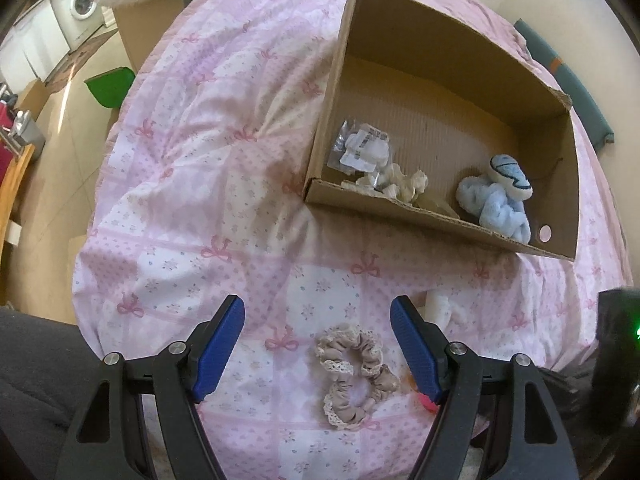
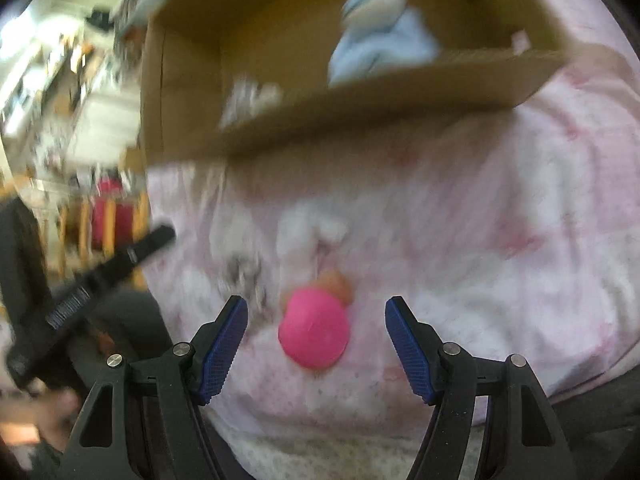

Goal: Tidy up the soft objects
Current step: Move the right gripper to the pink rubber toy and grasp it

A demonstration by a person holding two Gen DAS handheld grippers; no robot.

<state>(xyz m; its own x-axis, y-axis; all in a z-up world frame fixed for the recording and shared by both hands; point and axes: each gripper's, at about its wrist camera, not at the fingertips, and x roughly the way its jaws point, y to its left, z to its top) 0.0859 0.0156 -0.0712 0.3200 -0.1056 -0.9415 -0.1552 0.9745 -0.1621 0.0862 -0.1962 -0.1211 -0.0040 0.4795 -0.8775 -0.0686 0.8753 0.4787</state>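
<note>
Two beige lace-edged scrunchies (image 1: 355,372) lie on the pink patterned bedspread, between the open fingers of my left gripper (image 1: 318,312), nearer its right finger. A cardboard box (image 1: 320,148) stands beyond them; inside are a light blue plush item (image 1: 496,196), cream fabric pieces (image 1: 404,184) and a small plastic packet (image 1: 362,148). In the blurred right wrist view my right gripper (image 2: 316,312) hangs open over a bright pink ball (image 2: 314,330) with an orange piece (image 2: 338,282) behind it. A white fluffy item (image 2: 308,224) lies further on, before the box (image 2: 360,96).
The bedspread (image 1: 192,184) falls away to a tiled floor at the left, where a green bin (image 1: 110,86) and a washing machine (image 1: 82,4) stand. A dark device with a green light (image 1: 618,344) is at the right edge. Dark clothing (image 1: 36,364) fills the lower left.
</note>
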